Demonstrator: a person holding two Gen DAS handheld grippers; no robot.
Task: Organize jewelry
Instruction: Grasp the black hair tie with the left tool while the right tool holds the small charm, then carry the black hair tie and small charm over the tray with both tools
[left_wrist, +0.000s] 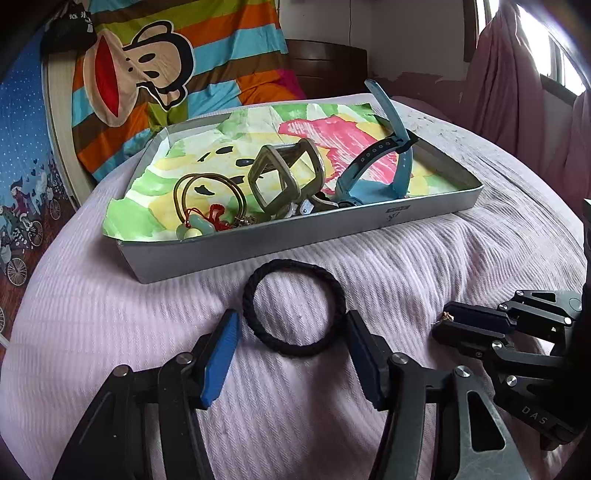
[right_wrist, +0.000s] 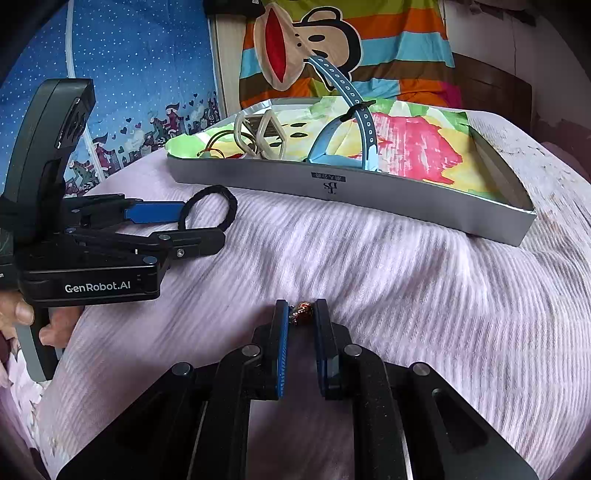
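Right gripper (right_wrist: 301, 314) clamps a trinket (right_wrist: 302, 312) — left gripper (left_wrist: 291, 332) open — on pink bedspread (right_wrist: 406, 295).

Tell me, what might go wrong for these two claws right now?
The right gripper pinches a tiny trinket only at its fingertips, so it could slip out onto the blanket. The left gripper straddles the black hair tie without pressing it; closing might just squash the soft loop flat. The tray is crowded near its front, so drops could tangle.
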